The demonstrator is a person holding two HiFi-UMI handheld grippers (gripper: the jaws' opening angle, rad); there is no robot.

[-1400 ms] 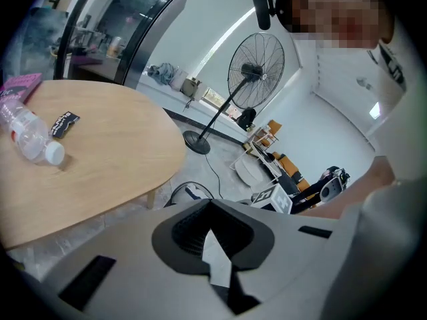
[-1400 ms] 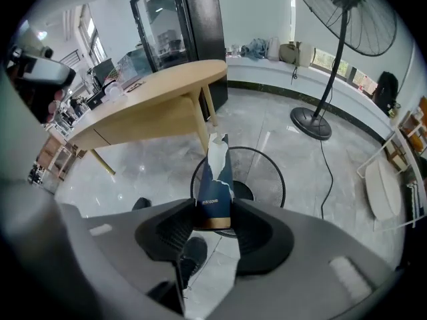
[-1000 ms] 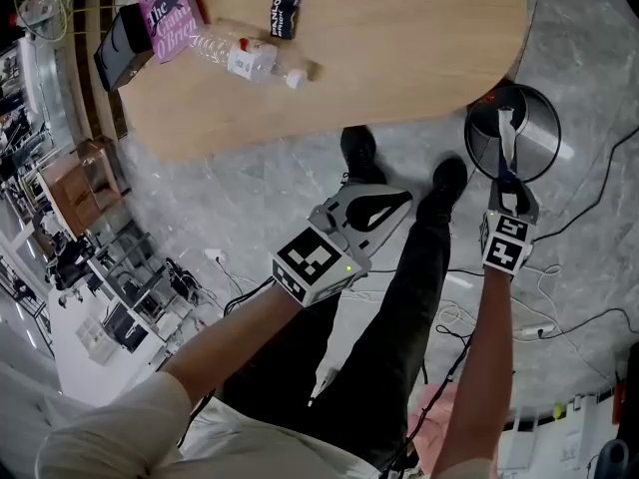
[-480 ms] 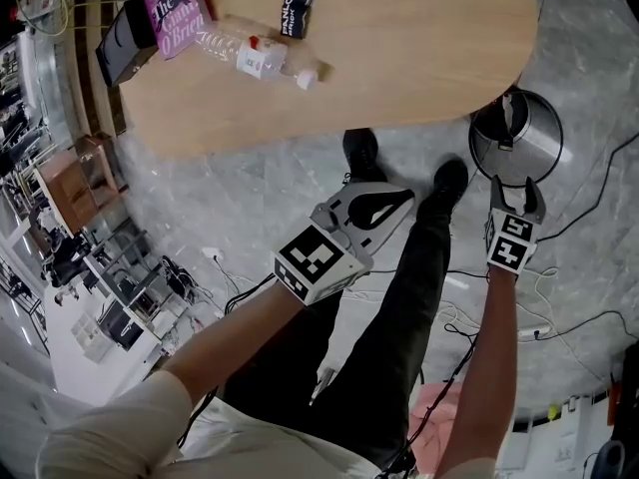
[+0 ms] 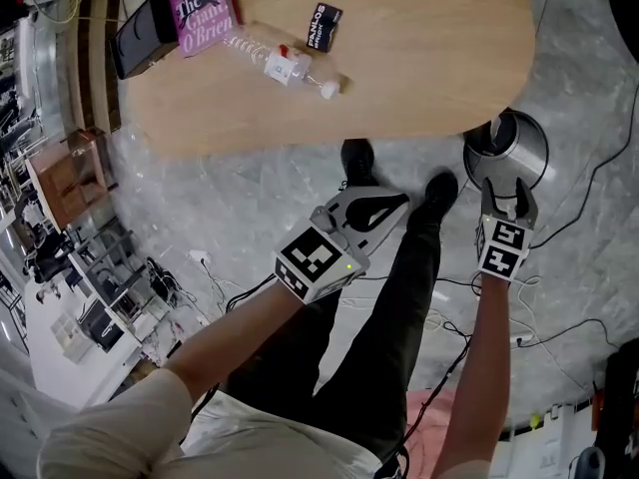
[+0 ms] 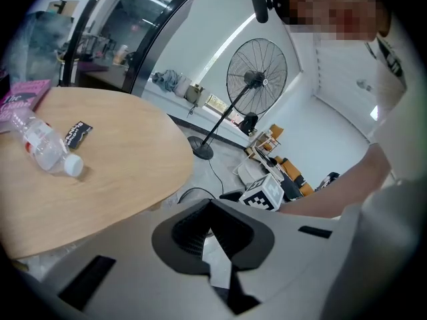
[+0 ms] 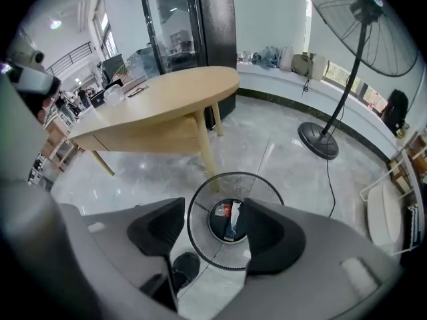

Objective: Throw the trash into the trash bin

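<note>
Trash (image 7: 232,220) lies in the trash bin (image 7: 198,230); right hand-held gripper (image 7: 212,224) wide, closing, empty; left hand-held gripper (image 6: 210,212) closed, empty.

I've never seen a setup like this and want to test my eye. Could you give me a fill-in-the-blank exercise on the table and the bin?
1. The plastic bottle lies on its ___ on the wooden table.
2. The book near it has a ___ cover.
3. The wire trash bin stands on the ___ beside the table.

Missing words: side; pink; floor.
</note>
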